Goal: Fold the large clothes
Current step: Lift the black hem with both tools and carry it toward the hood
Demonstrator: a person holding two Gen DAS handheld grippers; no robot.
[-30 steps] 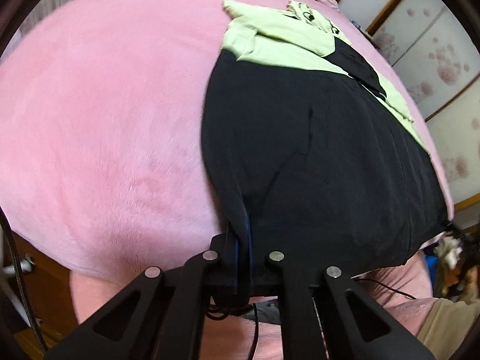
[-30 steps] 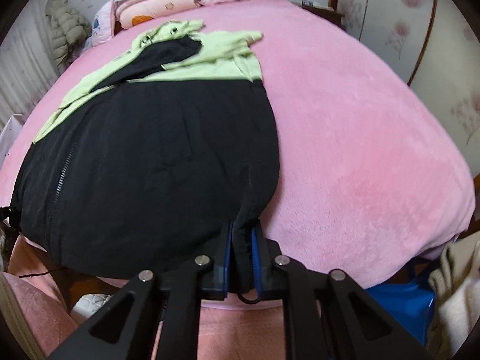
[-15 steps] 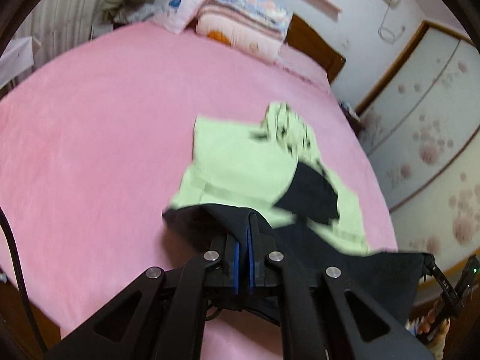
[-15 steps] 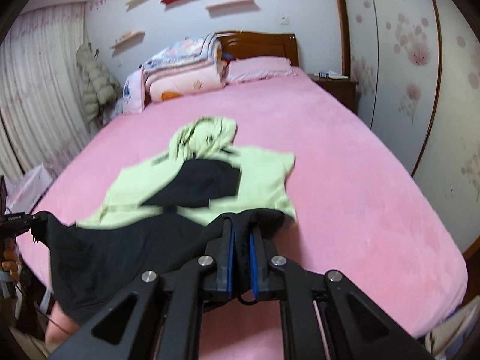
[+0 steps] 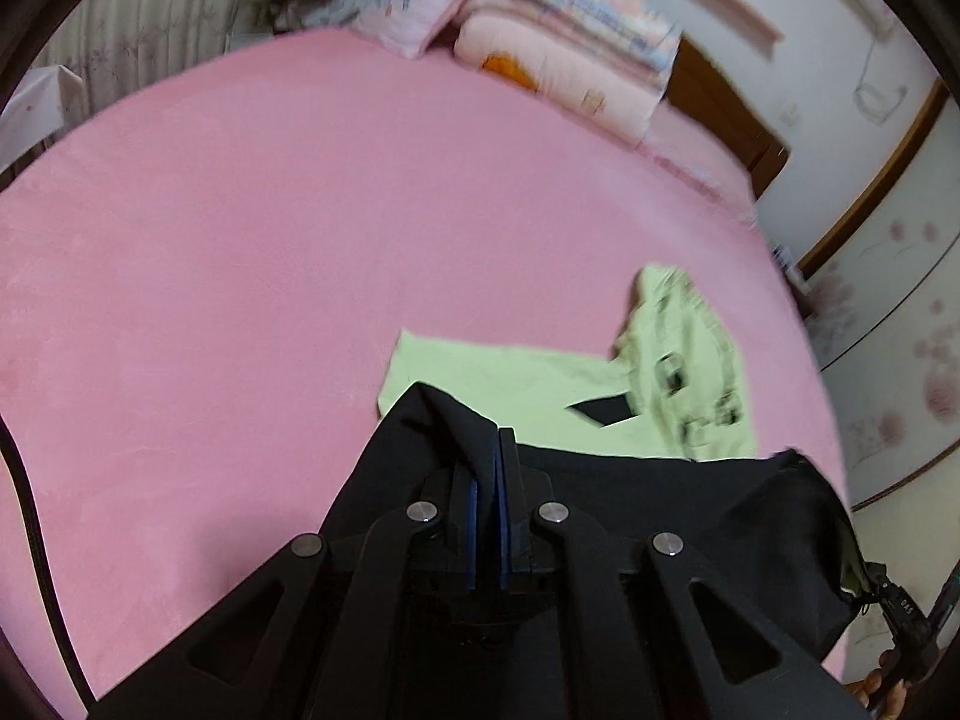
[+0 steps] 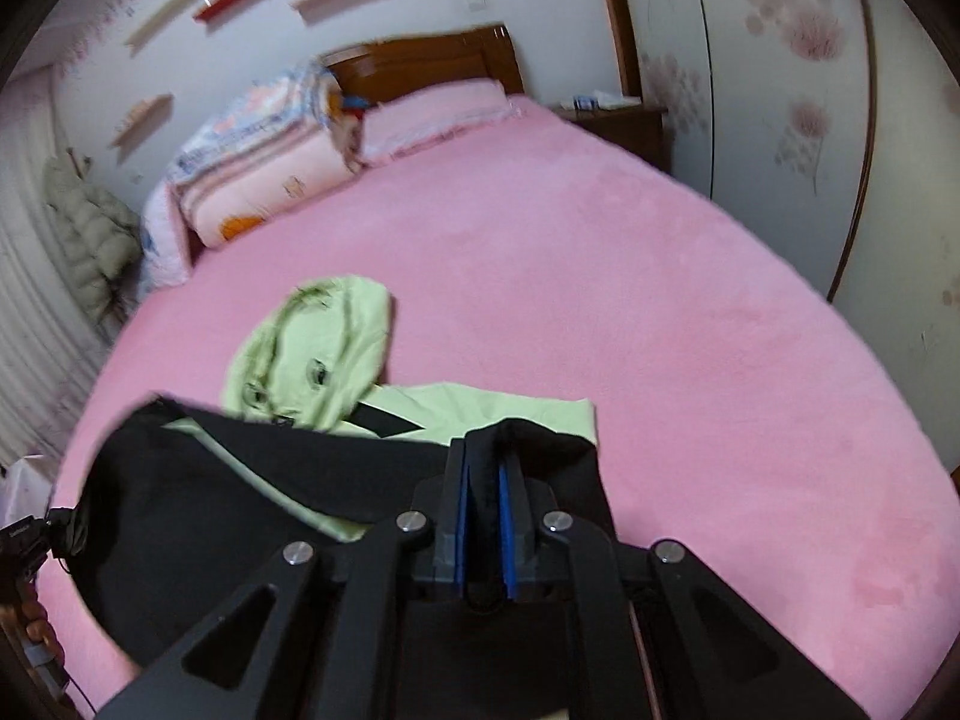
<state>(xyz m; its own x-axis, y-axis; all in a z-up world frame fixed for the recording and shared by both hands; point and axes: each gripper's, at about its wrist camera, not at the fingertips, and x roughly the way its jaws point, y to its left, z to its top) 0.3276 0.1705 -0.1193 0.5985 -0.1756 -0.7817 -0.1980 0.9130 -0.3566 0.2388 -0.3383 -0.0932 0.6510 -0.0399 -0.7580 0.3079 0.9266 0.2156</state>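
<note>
Gripping one black hem corner each, the left gripper and right gripper are lifting the jacket above the bed; its green hood is lying ahead at 12 o'clock, long axis running straight away from both

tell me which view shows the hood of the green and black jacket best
The right wrist view: the hood lies flat on the pink bed with its whole outline visible. In the left wrist view the hood is crumpled-looking, blurred and off to the right.
</note>
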